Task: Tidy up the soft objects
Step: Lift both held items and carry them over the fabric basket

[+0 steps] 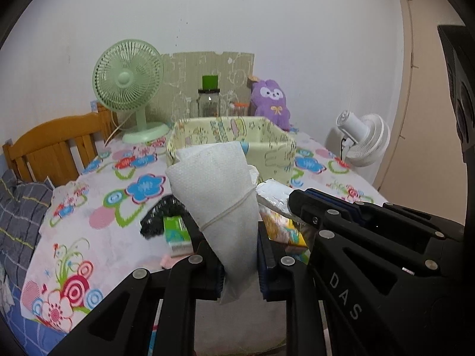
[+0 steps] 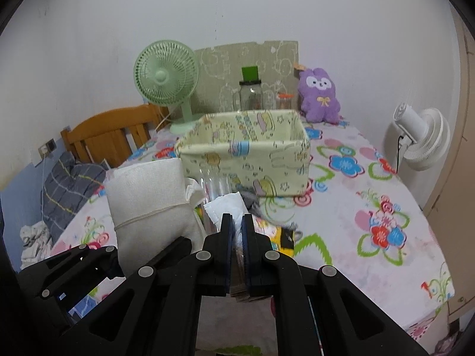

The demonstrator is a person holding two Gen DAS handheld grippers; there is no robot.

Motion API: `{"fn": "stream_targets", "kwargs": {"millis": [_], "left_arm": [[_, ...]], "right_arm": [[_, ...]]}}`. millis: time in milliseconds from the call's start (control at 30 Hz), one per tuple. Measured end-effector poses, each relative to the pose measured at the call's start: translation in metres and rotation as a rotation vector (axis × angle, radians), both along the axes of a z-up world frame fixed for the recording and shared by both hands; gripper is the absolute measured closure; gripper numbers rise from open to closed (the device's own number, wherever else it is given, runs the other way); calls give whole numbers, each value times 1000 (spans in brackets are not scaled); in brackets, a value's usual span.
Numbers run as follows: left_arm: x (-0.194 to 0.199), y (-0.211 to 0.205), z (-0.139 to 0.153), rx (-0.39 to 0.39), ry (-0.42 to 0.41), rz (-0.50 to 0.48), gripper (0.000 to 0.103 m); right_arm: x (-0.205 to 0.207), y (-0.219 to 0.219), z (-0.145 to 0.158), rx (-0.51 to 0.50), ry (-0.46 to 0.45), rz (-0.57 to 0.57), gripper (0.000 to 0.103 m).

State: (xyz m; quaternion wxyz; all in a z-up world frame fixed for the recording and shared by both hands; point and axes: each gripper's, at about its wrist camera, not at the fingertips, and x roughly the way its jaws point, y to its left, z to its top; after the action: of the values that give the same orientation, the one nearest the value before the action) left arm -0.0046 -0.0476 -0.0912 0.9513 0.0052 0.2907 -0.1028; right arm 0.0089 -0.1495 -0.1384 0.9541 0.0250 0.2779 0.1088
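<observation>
The left gripper [image 1: 240, 262] has its jaws clamped on the lower end of a white foam roll [image 1: 218, 190] bound by a rubber band, held upright above the surface. The right gripper [image 2: 235, 238] has its jaws nearly closed on a clear plastic packet [image 2: 214, 185]; its contents cannot be made out. Just beyond stands the open fabric bin [image 2: 246, 155] on the flowered tablecloth [image 2: 371, 207]. A good placement would carry the roll over the near rim before releasing, since its wide top may catch the wall.
</observation>
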Motion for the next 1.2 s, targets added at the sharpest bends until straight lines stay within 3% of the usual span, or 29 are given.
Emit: {"fn": "stream_targets", "kwargs": {"millis": [500,1200], "left_arm": [[10,1,40,-1,-65,-1,87],[56,-7,63,13,-101,9,87]], "right_arm": [[4,-2,46,1,-64,-37,94],[50,-10,72,0,-104,-51,94]]}}
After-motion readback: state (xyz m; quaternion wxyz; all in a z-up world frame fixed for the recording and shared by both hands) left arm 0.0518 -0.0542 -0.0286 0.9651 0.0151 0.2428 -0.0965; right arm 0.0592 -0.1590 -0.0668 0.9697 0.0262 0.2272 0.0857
